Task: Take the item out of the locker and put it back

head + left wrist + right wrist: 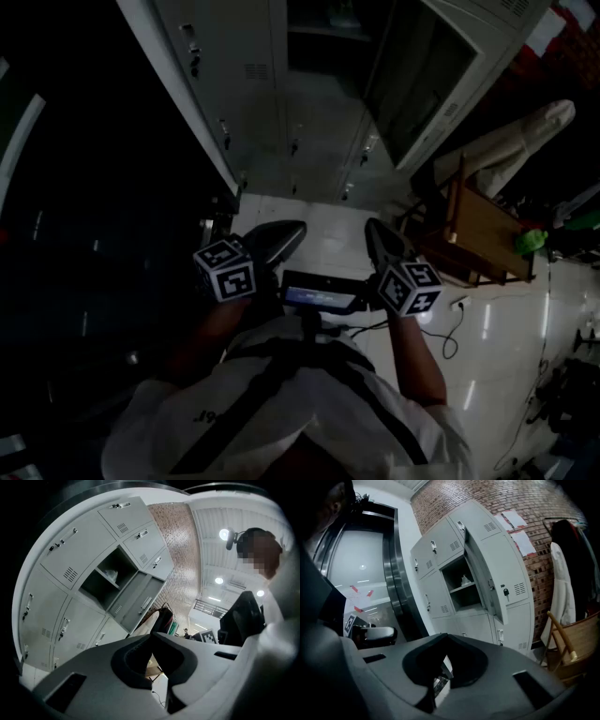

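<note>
The grey locker bank [281, 103] stands ahead of me, dim in the head view. One upper compartment [461, 585] is open, its door [487, 581] swung out to the right. A small pale item [465, 580] lies on the shelf inside, also seen as a pale item [111, 575] in the left gripper view. My left gripper [298, 228] and right gripper [372, 225] are held side by side at chest height, well short of the lockers. Both pairs of jaws meet at the tips with nothing between them, left gripper [152, 634] and right gripper [447, 637].
A wooden chair [478, 230] stands right of the lockers, with a white coat [511, 141] hanging behind it. The open locker door [422, 75] juts out toward the chair. A cable [450, 328] lies on the pale floor. A steel door frame [391, 573] stands left of the lockers.
</note>
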